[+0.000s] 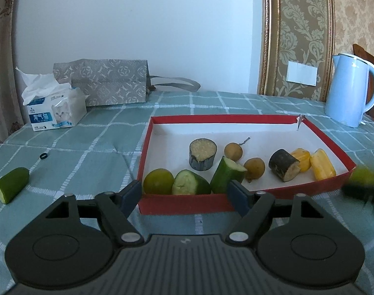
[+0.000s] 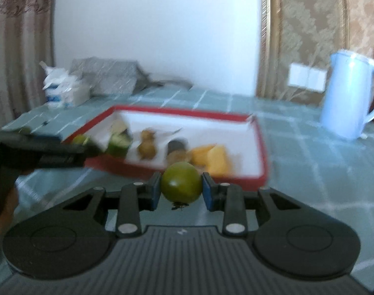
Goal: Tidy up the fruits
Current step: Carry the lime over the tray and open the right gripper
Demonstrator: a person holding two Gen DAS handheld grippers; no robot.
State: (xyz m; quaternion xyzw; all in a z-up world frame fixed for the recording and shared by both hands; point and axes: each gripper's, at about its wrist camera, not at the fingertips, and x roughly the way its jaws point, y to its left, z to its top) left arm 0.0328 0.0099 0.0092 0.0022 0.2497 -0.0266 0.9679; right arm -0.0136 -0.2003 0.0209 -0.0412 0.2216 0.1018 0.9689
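The tissue pack point(image 1: 56, 109) carries a cat picture and blue print too small to read. The right hand-held gripper point(image 2: 181, 188), angled slightly downward, is clamped on a green tomato point(image 2: 181, 184), stalk end apparently down, before the red box point(image 2: 262, 147). The left hand-held gripper point(image 1: 184, 196) stands open and empty at the box's near wall. A cucumber piece point(image 1: 11, 184) lies diagonally on the table point(image 1: 88, 147).

The blue-and-white soft tissue pack with a kitten picture point(image 1: 56, 109), at ten o'clock from the red-rimmed white cardboard tray point(image 1: 187, 202), carries large white Chinese characters, too small to read reliably
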